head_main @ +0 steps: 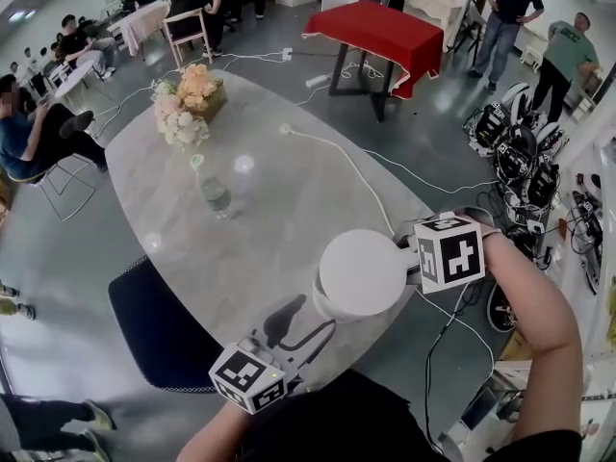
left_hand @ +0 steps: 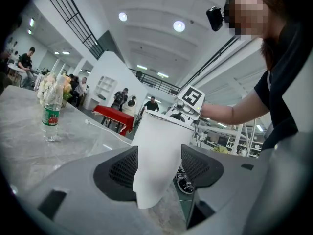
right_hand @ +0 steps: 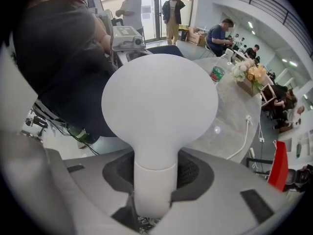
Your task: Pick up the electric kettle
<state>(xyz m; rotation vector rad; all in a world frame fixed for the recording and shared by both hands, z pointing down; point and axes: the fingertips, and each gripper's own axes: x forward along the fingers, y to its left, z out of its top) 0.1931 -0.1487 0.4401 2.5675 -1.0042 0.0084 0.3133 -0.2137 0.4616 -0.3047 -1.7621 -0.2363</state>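
White electric kettle (head_main: 361, 272): sits at the near right edge of the grey stone-look table (head_main: 289, 210). From above it shows only as a round pale lid, with both grippers on it.
Left gripper (left_hand: 160, 167): lies almost level at the table's near edge. Its jaws are clamped on a tapering white part of the kettle, and the ribbed pads (left_hand: 123, 168) press its two sides.
Part held on the left: hard to name. It narrows downward like a spout or lower wall, and no view settles which.
Right gripper (right_hand: 155, 175): points steeply down over the table's right edge. Its jaws grasp the kettle's handle (right_hand: 154, 163), which rises between the pads to the lid.
Handle's lower end: drops out of sight behind the right gripper's body.
Kettle's foot: hidden under the lid in the head view and cut off in both gripper views. I cannot tell whether it rests on the table or hangs clear.
Marker cube (head_main: 449, 250): covers the handle in the head view.
Water bottle (head_main: 216, 196): upright near the table's middle; its label print is too small to read.
Flower arrangement (head_main: 188, 99): at the table's far end.
Cable (head_main: 337, 157): white, crossing the table's far half toward its right edge, where its end is lost behind the right gripper.
Chair (head_main: 159, 325): dark blue, at the table's near left edge, partly under it.
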